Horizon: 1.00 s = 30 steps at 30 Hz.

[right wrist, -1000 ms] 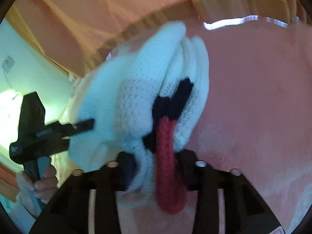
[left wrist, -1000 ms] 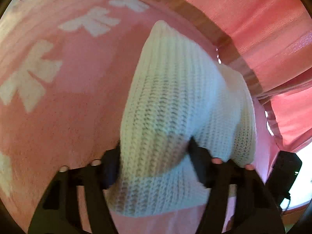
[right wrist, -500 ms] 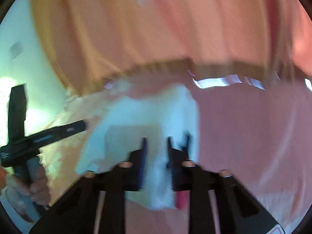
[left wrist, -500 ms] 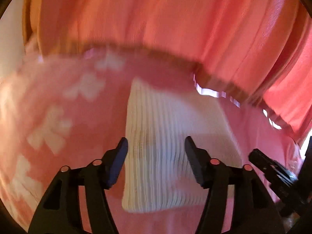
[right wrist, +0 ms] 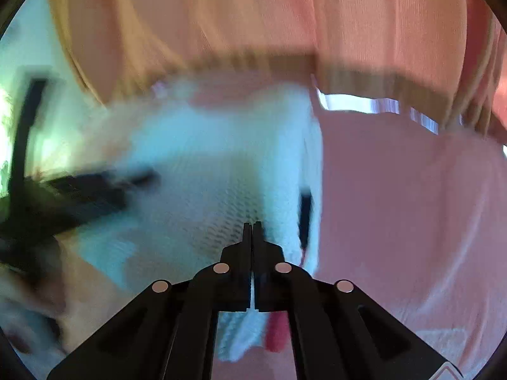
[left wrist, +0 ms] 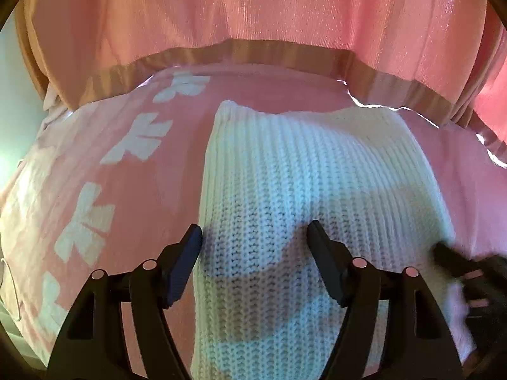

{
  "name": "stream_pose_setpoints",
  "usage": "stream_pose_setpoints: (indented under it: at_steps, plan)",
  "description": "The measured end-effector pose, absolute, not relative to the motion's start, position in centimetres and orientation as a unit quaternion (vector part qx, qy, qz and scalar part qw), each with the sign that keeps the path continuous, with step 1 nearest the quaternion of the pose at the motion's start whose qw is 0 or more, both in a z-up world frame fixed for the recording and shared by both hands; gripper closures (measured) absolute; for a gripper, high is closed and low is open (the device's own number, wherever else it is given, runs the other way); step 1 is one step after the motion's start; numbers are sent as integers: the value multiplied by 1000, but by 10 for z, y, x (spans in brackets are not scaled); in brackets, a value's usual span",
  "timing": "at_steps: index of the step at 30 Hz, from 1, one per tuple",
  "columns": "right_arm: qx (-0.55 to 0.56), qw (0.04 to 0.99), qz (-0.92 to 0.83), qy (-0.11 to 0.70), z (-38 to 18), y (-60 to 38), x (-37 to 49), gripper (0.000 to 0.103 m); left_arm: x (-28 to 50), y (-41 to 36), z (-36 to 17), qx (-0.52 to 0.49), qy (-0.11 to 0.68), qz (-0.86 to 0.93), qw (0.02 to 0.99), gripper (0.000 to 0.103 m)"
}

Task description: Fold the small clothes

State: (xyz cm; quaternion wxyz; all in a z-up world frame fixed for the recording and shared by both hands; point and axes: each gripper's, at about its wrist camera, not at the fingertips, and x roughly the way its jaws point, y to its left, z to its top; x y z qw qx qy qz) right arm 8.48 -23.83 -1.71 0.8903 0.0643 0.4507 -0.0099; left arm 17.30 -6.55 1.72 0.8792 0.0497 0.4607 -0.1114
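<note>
A white knit garment [left wrist: 285, 196] lies folded on the pink blanket [left wrist: 126, 190]. My left gripper [left wrist: 253, 240] hovers over its near left part. Its jaws are opening, the knit lies below and between them, and the pads do not press on it. In the right wrist view the garment [right wrist: 206, 164] is blurred, with a black trim [right wrist: 305, 212] and a red trim [right wrist: 279, 332] at its right edge. My right gripper [right wrist: 252, 225] is shut just above the knit, nothing visible between its pads. It also shows blurred as the right gripper [left wrist: 459, 269] in the left wrist view.
The blanket carries white leaf-like patterns [left wrist: 85, 221] on its left side. A pink curtain [left wrist: 253, 9] hangs behind the far edge, with a pale wall [right wrist: 35, 47] to the left. A person's hand [right wrist: 28, 291] holds the blurred left gripper [right wrist: 79, 196].
My left gripper let go of the knit, widened and drew back. My right gripper closed fully from partly open. The garment, bunched and lifted before, now lies flat and folded.
</note>
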Motion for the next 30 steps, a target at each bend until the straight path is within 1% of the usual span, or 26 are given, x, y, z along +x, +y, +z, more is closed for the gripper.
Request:
stream_pose_setpoints:
  at_steps: [1, 3, 5, 6, 7, 8, 9, 10, 11, 12, 13, 15, 16, 17, 20, 26, 30]
  plan:
    - [77, 897, -9, 435, -19, -242, 81, 103, 169, -67, 23, 52, 453, -114, 882, 37]
    - [92, 898, -13, 431, -6, -239, 77, 103, 161, -70, 33, 59, 433, -110, 893, 37]
    - [88, 913, -16, 399, 18, -223, 59, 94, 148, -70, 45, 65, 406, -115, 905, 37]
    - [76, 919, -27, 386, 27, -220, 46, 92, 141, -70, 50, 69, 396, -116, 908, 35]
    - [67, 922, -37, 379, 30, -219, 43, 82, 132, -69, 56, 73, 384, -118, 913, 33]
    - [58, 925, -49, 371, 32, -219, 37, 68, 123, -68, 61, 77, 372, -121, 917, 28]
    - [52, 928, -64, 362, 35, -218, 24, 61, 117, -68, 65, 80, 365, -121, 920, 24]
    - [52, 929, -73, 358, 34, -219, 15, 49, 106, -65, 72, 85, 346, -121, 927, 21]
    - [52, 929, -85, 356, 33, -220, 9, 40, 102, -64, 75, 91, 335, -118, 930, 16]
    - [56, 927, -97, 358, 28, -222, 1, 36, 96, -64, 77, 100, 321, -112, 935, 12]
    - [61, 924, -102, 363, 24, -227, -2, 31, 89, -63, 78, 109, 307, -104, 940, 11]
    - [71, 920, -114, 369, 17, -229, -8, 29, 80, -60, 74, 116, 304, -95, 941, 8]
    - [72, 918, -121, 372, 16, -229, -11, 24, 74, -59, 66, 116, 315, -92, 938, 7]
    - [73, 915, -128, 375, 12, -229, -15, 21, 70, -58, 61, 116, 323, -92, 935, 7]
    - [68, 914, -151, 370, 6, -230, -30, 17, 55, -56, 44, 117, 334, -85, 931, 7]
    - [71, 908, -178, 373, -4, -230, -49, 17, 32, -56, 24, 132, 340, -83, 928, 7]
    - [56, 906, -186, 375, -8, -225, -54, 17, 27, -50, 18, 102, 358, -75, 925, 7]
